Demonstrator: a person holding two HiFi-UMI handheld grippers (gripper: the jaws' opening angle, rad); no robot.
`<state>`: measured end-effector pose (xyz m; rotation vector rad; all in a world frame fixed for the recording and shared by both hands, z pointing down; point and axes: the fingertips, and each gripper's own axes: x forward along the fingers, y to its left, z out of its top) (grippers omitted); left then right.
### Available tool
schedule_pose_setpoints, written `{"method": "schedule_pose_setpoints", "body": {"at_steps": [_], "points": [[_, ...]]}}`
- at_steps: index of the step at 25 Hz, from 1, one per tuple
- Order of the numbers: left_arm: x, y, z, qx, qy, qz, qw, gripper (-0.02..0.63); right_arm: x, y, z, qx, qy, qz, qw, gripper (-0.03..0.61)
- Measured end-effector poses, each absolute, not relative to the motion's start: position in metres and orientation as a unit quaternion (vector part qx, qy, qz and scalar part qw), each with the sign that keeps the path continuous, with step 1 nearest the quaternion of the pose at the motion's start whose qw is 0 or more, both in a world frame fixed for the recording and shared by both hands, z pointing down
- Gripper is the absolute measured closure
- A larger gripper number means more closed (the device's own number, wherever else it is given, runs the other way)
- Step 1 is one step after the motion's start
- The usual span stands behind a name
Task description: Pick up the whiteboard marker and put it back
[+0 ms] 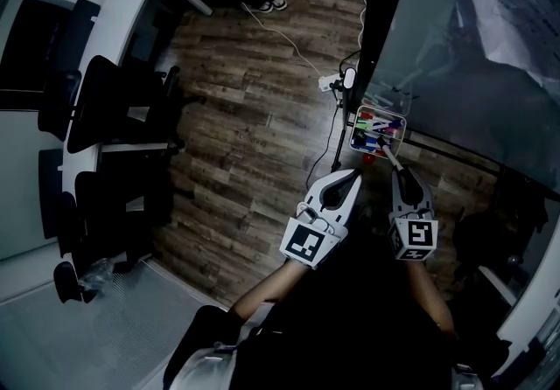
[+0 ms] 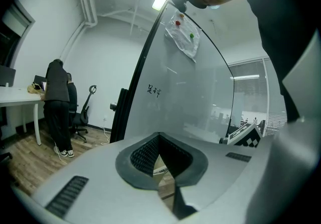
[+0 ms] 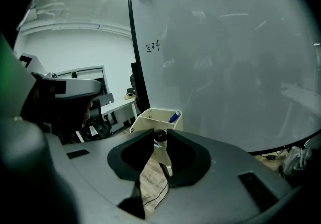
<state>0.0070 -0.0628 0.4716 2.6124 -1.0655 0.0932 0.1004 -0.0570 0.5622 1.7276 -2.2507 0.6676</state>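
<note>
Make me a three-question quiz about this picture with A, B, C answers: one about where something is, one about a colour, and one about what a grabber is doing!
1. Where is the marker tray?
A) against the whiteboard
B) on the white desk
C) on an office chair

2. What colour is the end of the whiteboard marker that points at the tray?
A) red
B) black
C) yellow

3. What is the right gripper doing?
A) hanging empty
B) holding a cable
C) holding the whiteboard marker

Answers:
1 A, the tray sits right against the board's lower part.
2 B, the right gripper view shows a black end on a white body.
3 C, the marker stands between its jaws, which are shut on it.
</note>
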Motion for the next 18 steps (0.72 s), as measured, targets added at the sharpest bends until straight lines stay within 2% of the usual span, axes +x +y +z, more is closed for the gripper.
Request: {"method": "schedule_pose_setpoints", "body": {"at_steps": [18], "points": [[0.0, -0.057, 0.467, 0.917, -0.368, 0.026, 0.15, 0.606, 0.103, -0.053, 0.549, 0.607, -0.76, 0.207, 0.103, 0.5]]}}
